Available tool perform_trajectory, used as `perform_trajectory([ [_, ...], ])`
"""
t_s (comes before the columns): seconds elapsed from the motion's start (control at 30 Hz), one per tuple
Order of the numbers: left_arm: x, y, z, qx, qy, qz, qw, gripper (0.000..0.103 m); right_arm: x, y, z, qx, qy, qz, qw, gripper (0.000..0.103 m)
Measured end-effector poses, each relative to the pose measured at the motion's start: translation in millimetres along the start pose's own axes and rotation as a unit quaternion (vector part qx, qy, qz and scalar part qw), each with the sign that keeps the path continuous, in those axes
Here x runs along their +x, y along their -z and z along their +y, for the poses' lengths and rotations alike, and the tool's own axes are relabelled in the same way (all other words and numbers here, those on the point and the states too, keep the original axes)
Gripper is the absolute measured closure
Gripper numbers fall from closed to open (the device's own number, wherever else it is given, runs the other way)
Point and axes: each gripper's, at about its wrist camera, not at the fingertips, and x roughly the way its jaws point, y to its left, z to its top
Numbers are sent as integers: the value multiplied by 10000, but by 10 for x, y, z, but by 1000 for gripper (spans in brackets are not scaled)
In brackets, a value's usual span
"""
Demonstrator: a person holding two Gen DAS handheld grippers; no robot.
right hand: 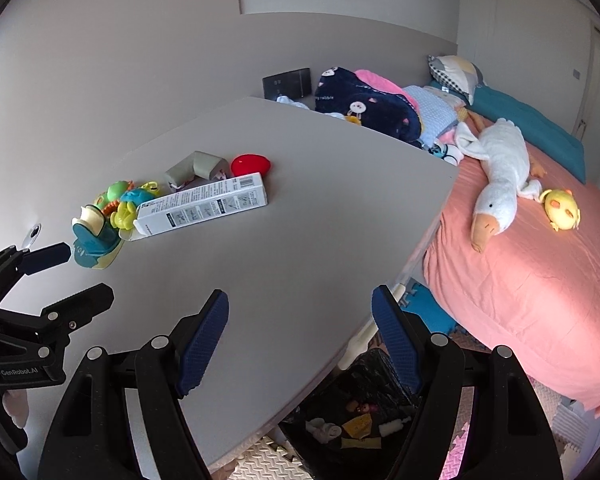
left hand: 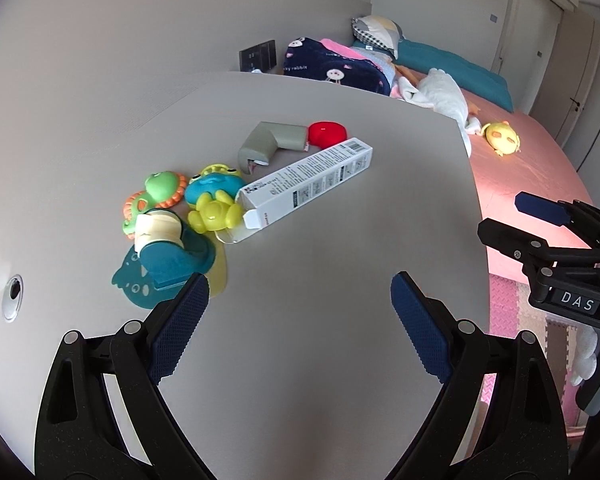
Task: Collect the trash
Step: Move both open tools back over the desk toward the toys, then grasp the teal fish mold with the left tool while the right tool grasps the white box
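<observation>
Across the grey surface [left hand: 320, 280], the opened white carton [left hand: 306, 186] is lying among toys; both the left gripper [left hand: 300, 312] and right gripper [right hand: 300, 328] are hanging released and empty, so one should be closing across its narrow sides.

The surface [left hand: 320, 320] looks like a smooth, matt grey laminate with no visible grain. On it the long white box [left hand: 306, 186] is thin printed cardboard with a faint sheen, one end flap bent open. The frog toys [left hand: 160, 190] and the yellow turtle toy [left hand: 216, 212] are glossy moulded plastic; the red piece [left hand: 327, 134] is shinier still. The grey corner guard [left hand: 268, 142] looks like soft, dull foam or rubber. Both pairs of jaws are matt black plastic with silvery metal rivets, and their blue pads [right hand: 202, 350] carry a fine rough knurled texture. The bed cover [right hand: 540, 280] is matt pink cloth, the goose [right hand: 500, 176] fluffy plush, and the bin liner [right hand: 364, 380] is crinkled glossy black plastic film.
</observation>
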Motion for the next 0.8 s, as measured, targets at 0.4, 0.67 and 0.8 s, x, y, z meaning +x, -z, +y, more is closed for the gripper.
perform_trajectory([
  [0.4,129,28,686,-263,-130,197,9994,14,387,-275,626,-1382,-105,236,9901,28],
  [0.67,228,-15,978,47,20,379,9993,14,635,-482,867,-2384,-287,376,9700,28],
  [0.8,283,-61,1045,367,178,491,9980,14,740,-602,973,-2939,-409,501,9537,28],
])
